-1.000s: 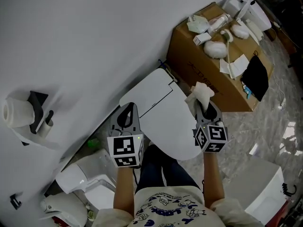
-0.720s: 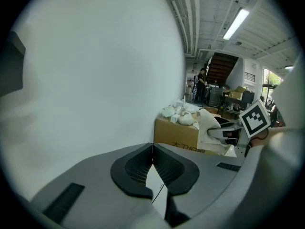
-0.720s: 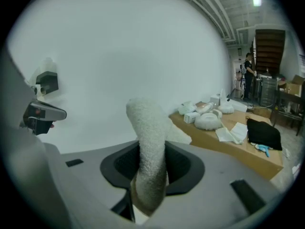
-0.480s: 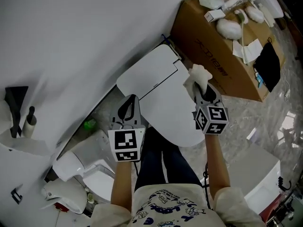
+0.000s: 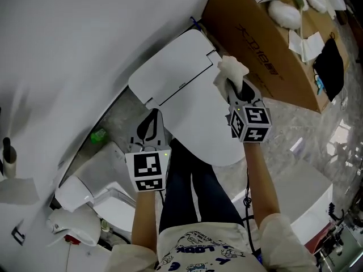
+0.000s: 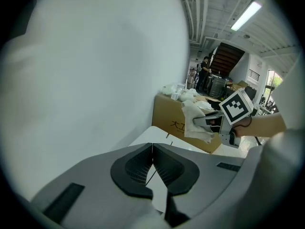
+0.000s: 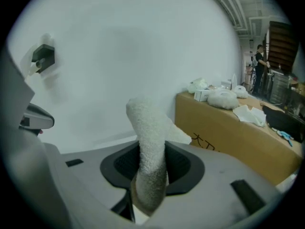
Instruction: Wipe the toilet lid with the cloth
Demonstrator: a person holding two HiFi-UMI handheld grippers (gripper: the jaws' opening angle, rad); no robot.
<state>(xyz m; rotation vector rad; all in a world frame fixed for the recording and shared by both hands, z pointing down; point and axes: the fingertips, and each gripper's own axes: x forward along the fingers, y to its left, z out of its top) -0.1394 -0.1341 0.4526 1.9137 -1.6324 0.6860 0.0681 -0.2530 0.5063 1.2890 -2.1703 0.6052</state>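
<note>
Not a real bathroom imo, more like a mock-up corner in a big industrial hall or workshop. The white ceramic toilet (image 5: pixel 193 112) backs onto a plain white wall panel (image 5: pixel 85 38). A big brown cardboard box (image 5: pixel 266 55) piled with clutter sits right beside the toilet, and other white ceramic fixtures (image 5: pixel 85 191) sit loose on its other side. Beyond the toilet there's a bare high ceiling with a long tube light (image 6: pixel 246 14), a dark staircase (image 6: pixel 228 58) and people (image 6: pixel 205 73) standing around.

Surroundings, toilet corner.
Brown cardboard box with dark print on its side (image 5: pixel 258 44), beside plain white wall (image 5: pixel 74 38); white crumpled bundles (image 5: pixel 286 13), white paper sheet (image 5: pixel 299 38) and flat black fabric piece (image 5: pixel 329 67) on its top. Grey marbled floor (image 5: pixel 317 146). Small bright green object (image 5: pixel 99 135) on floor near wall. White ceramic fixture (image 5: pixel 85 188), lower left. Black wall-mounted bracket (image 7: pixel 44 56).
</note>
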